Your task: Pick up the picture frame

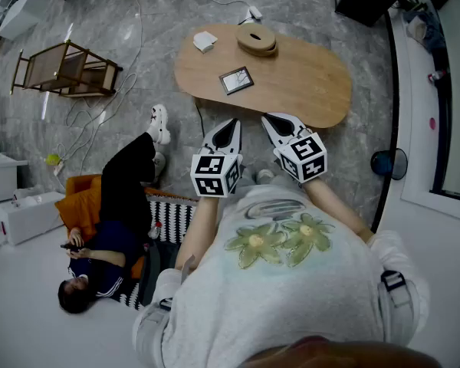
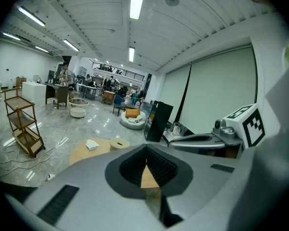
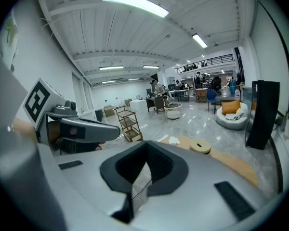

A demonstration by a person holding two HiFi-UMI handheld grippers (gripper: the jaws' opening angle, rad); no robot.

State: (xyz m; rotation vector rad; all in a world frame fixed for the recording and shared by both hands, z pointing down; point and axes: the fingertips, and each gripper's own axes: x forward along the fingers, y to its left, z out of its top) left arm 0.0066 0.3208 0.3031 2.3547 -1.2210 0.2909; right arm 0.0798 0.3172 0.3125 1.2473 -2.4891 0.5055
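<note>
- The table at my twelve o'clock is light wood, smooth and matt.
- The picture frame on it has a dark matt border, and its face catches the light like glass.
- The round disc at the table's twelve o'clock edge is pale, matt wood.
- The white pad at the table's eleven o'clock is paper or cloth; I cannot tell which.
- The floor is grey, marble-patterned and polished, with glare streaks.
- My left gripper and right gripper have matt pale-grey plastic shells and black ribbed pads.
- The rack at ten o'clock is brown wood.
- My sweatshirt is soft grey cloth.
</note>
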